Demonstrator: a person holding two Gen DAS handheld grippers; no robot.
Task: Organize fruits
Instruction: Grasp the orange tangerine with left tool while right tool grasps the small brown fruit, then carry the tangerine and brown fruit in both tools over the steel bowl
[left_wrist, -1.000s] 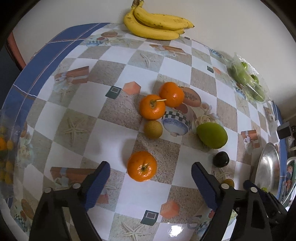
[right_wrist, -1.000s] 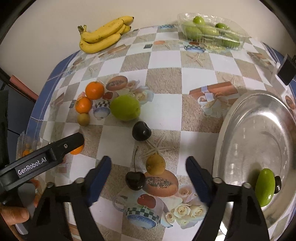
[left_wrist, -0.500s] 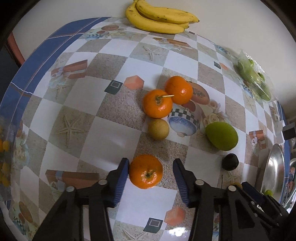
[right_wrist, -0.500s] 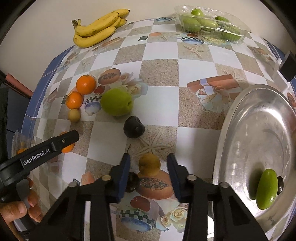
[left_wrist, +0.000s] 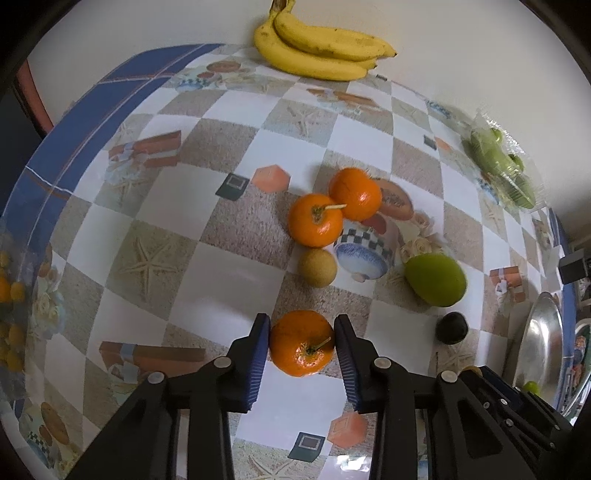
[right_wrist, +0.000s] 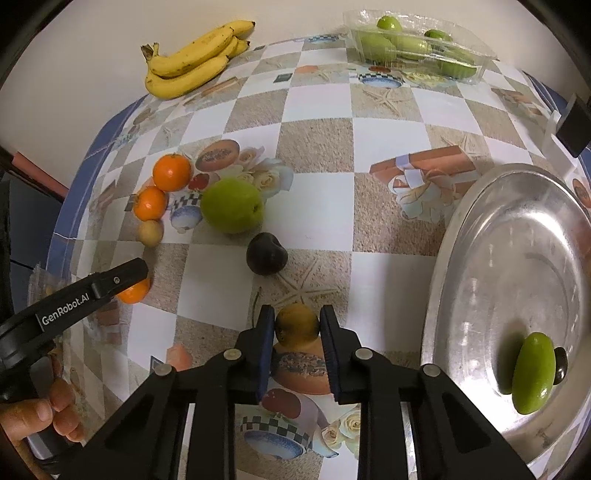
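Observation:
On the checked tablecloth lies an orange (left_wrist: 301, 343) with a stalk, and my left gripper (left_wrist: 302, 319) straddles it. Its jaws are closing, and both blue pads touch the orange's sides. In the right wrist view that left gripper's finger (right_wrist: 118, 277) covers most of this orange (right_wrist: 133, 294). My right gripper (right_wrist: 296, 312) points down at a small yellow-brown fruit (right_wrist: 297, 325). Its jaws are closing, and both pads press on the fruit. A thin cherry stalk shows beside the left finger; the cherry itself is hidden.
Two more oranges (left_wrist: 315, 220), a small yellowish fruit (left_wrist: 317, 272), a green apple (right_wrist: 232, 205) and a dark plum (right_wrist: 266, 253) lie mid-table. Bananas (right_wrist: 188, 61) and a clear box of green fruits (right_wrist: 417, 48) sit at the back. A steel tray (right_wrist: 517, 258) at the right holds a green fruit (right_wrist: 533, 373).
Both grippers went from wide open to closed in on their fruits: the left around the orange, the right around the yellow-brown fruit. The cherry went out of sight behind the right gripper's finger.

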